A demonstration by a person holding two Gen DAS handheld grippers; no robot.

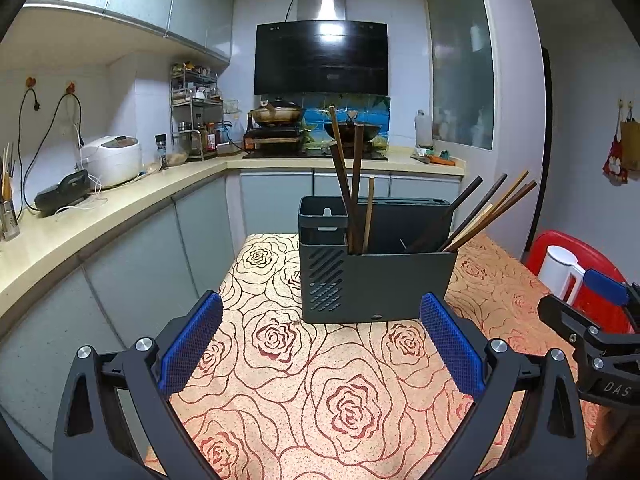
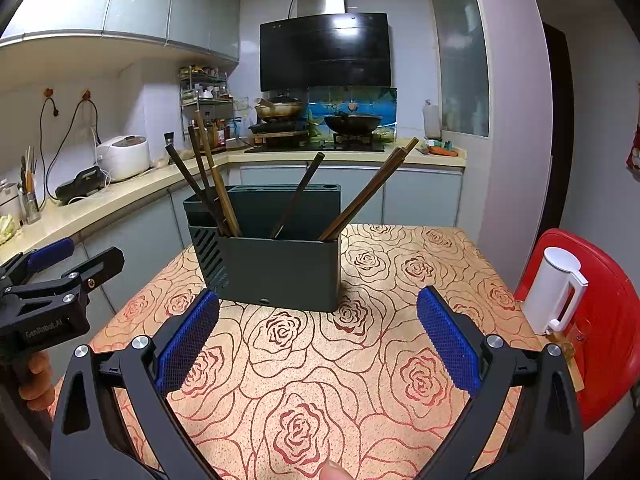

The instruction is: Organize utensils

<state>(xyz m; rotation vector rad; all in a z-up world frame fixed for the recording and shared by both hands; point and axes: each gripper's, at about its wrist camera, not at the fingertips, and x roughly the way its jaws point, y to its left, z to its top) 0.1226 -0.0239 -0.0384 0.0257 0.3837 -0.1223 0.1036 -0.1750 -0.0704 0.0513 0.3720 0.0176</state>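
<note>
A dark grey utensil holder (image 1: 376, 284) stands upright on the rose-patterned table (image 1: 304, 380); it also shows in the right wrist view (image 2: 280, 268). Several wooden chopsticks (image 1: 352, 184) lean in its left part, and more chopsticks (image 1: 492, 212) lean out to the right. In the right wrist view the chopsticks stand left (image 2: 208, 184), middle (image 2: 298, 196) and right (image 2: 372, 188). My left gripper (image 1: 320, 344) is open and empty, a short way in front of the holder. My right gripper (image 2: 318, 340) is open and empty, also in front of it.
A white kettle (image 2: 556, 288) sits on a red stool (image 2: 604, 320) right of the table. A kitchen counter (image 1: 120, 204) with a rice cooker (image 1: 114, 160) runs along the left. A stove with pans (image 2: 316, 120) lies behind. Each gripper shows at the edge of the other's view.
</note>
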